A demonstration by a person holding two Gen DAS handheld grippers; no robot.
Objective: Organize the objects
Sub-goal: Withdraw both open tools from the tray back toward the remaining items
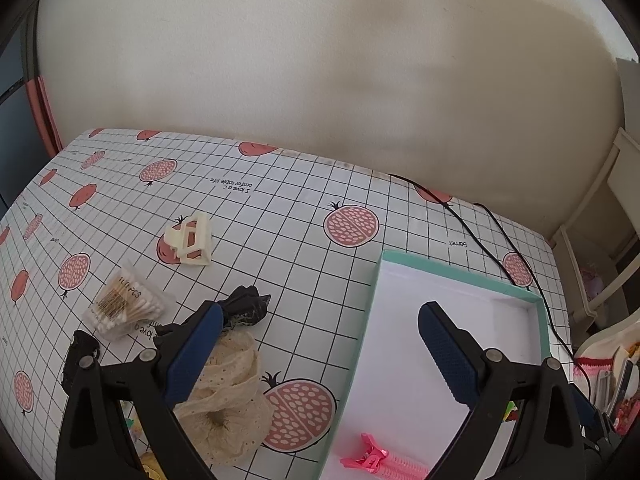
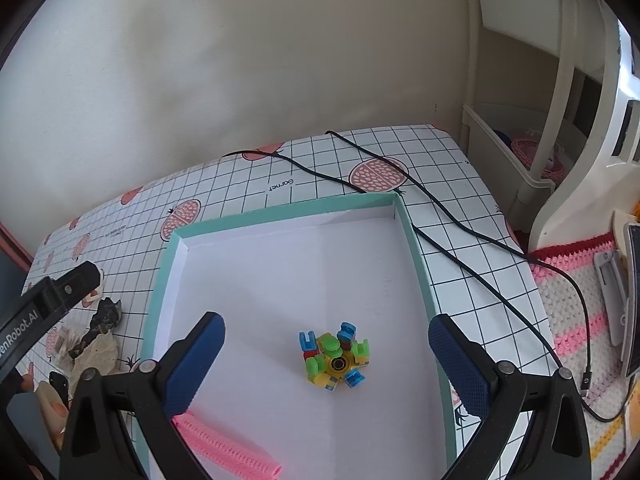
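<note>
Cream wall rises behind our bench, which wears a white grid-patterned cloth printed with pomegranates.

From the left wrist view, our left gripper hangs with its blue-padded jaws spread wide and nothing between them. Under its left finger lies a cream lace scrunchie, touching a black crumpled hair tie just beyond it. Near these sit a clear bag of wooden cotton swabs and, further out, a cream plastic claw clip. At right is a shallow white box with a teal rim; a pink ribbed hair clip lies at its near edge. 2 black cables run across the cloth beyond the box.

From the right wrist view, our right gripper hovers over the same box, jaws also spread and holding nothing. A multicoloured plastic block toy rests on the box floor between the fingers, and the pink clip lies by the left finger. Beside the box, the left gripper's black body shows above the scrunchie.
</note>
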